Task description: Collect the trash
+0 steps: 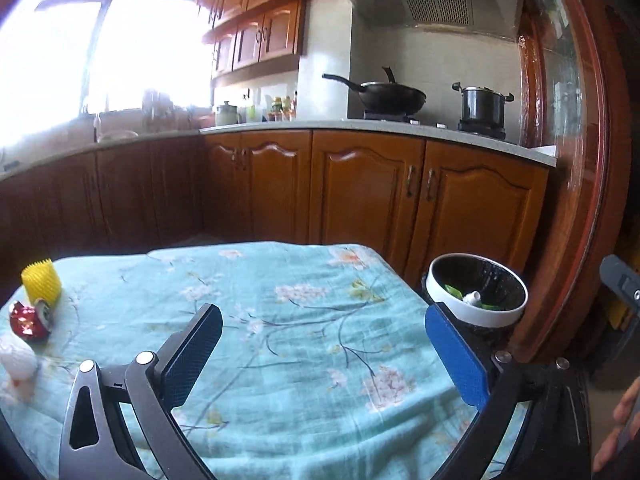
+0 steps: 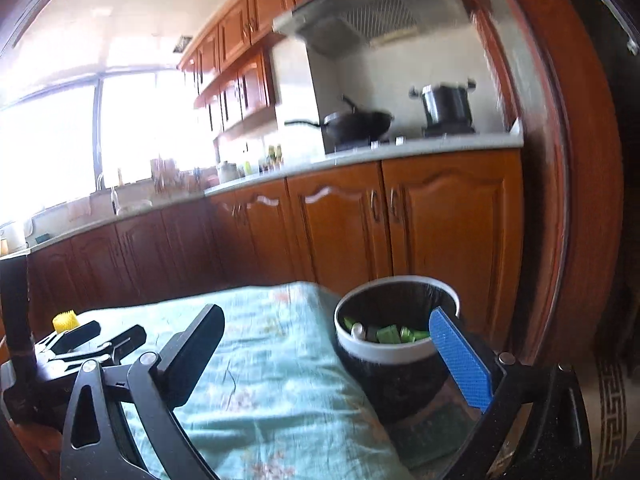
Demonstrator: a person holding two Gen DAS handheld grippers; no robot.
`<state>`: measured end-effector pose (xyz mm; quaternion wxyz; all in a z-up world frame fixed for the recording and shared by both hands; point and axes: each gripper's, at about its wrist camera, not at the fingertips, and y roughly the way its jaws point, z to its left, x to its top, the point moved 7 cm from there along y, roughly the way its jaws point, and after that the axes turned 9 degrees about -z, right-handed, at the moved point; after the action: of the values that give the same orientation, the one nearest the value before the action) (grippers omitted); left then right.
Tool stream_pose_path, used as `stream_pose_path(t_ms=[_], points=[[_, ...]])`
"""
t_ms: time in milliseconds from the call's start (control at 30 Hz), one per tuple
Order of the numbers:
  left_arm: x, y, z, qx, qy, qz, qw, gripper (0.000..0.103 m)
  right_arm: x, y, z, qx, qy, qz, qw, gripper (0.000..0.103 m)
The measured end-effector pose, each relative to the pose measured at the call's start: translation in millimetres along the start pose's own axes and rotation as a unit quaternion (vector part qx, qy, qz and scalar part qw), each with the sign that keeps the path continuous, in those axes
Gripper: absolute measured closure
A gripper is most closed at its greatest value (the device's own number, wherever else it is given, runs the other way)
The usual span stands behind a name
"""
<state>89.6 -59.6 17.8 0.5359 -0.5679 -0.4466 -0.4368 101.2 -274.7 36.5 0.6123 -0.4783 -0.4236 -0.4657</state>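
A black wok (image 1: 390, 96) and a pot (image 1: 482, 106) are sitting far off on the stove; bottles (image 1: 282, 106), perhaps condiments, are standing left of them.

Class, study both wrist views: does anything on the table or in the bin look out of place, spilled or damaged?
Nothing is spilled. A crumpled red wrapper, a yellow ridged cup and white scrunched material lie loose at the table's left edge, outside the bin. Both grippers are open and empty.
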Motion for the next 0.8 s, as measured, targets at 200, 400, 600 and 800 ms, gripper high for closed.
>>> stream_pose_path(t_ms=[200, 400, 600, 800], points=[[-15.1, -29.5, -0.3, 0.009, 0.016, -0.009, 0.9998, 0.001, -23.0, 3.1, 5.7, -0.019, -0.014, 0.027, 0.999, 0.000], [-24.8, -32.2, -7.8, 0.000, 0.030, -0.011, 0.9995, 0.001, -45.5, 6.5, 0.8, -0.020, -0.004, 0.047, 0.999, 0.000], [-25.7, -24.8, -10.7, -0.008, 0.037, -0.011, 0.9992, 0.001, -46.1, 1.6, -0.2, -0.029, -0.013, 0.040, 0.999, 0.000], [-23.7, -25.9, -10.7, -0.010, 0.035, -0.011, 0.9993, 0.001, -43.6, -0.1, -4.0, -0.036, -0.015, 0.034, 0.999, 0.000]])
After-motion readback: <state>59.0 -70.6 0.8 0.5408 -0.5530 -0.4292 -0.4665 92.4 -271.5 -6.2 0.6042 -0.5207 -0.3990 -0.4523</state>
